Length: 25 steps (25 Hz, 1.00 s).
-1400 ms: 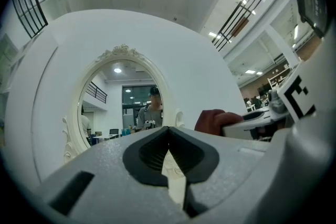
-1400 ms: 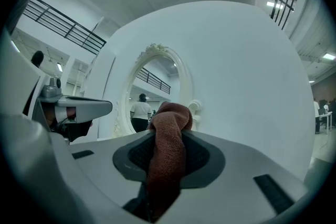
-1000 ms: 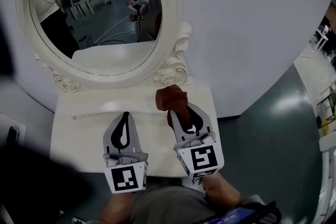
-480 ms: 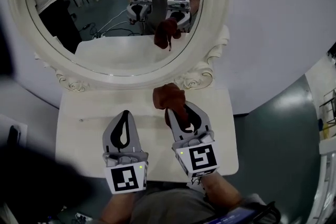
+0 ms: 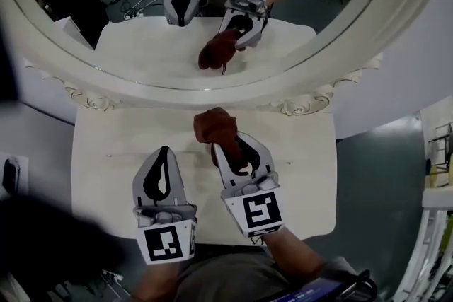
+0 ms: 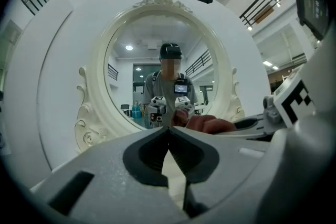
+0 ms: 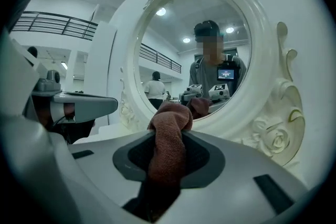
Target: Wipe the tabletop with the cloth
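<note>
The brown cloth (image 5: 214,125) is pinched between the jaws of the right gripper (image 5: 221,146). A bunched fold of it bulges out ahead of the jaw tips, and the rest runs back between the jaws and hangs below them. It looks like a soft, napped towel: light, limp, and likely to crumple rather than lie flat, so a wipe would probably drag a wad across the surface, not a spread sheet. From the grip seen in the right gripper view, the hold is on a thick gathered part, which should keep it from slipping. A hold nearer one edge would leave more loose cloth ahead of the jaws to lie on the white worktop (image 5: 106,152). The left gripper (image 5: 164,151) sits just to the left of the right jaws, its own jaws pressed together on nothing. The mirror (image 5: 177,95) stands close beyond both.
</note>
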Motion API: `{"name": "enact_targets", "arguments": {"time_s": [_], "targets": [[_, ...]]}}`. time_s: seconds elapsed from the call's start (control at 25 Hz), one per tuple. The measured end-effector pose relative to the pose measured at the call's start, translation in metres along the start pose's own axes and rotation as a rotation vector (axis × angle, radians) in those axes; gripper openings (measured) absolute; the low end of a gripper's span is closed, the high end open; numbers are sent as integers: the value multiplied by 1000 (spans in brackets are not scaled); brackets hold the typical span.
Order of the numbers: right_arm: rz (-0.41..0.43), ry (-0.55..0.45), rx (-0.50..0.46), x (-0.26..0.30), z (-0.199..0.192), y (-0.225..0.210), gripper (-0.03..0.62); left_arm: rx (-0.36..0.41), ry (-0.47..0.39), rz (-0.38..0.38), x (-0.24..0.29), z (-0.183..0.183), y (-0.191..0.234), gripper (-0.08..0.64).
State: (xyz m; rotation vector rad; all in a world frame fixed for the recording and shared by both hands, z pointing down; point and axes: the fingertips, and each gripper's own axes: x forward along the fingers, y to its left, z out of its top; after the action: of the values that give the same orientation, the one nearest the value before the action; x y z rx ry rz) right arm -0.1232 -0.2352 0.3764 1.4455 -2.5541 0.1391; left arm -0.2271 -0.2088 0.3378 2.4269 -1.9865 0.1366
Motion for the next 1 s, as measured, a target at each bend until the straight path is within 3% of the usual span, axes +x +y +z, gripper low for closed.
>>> {"name": "enact_targets", "arguments": {"time_s": [0.36, 0.6, 0.76, 1.0], "targets": [[39, 136, 29, 27, -14, -8, 104, -21, 75, 31, 24, 9, 7, 11], [43, 222, -76, 23, -19, -5, 104, -43, 119, 55, 18, 9, 9, 11], [40, 295, -119, 37, -39, 6, 104, -53, 119, 55, 20, -10, 20, 10], [46, 373, -72, 44, -52, 5, 103, -53, 115, 57, 20, -17, 23, 9]]}}
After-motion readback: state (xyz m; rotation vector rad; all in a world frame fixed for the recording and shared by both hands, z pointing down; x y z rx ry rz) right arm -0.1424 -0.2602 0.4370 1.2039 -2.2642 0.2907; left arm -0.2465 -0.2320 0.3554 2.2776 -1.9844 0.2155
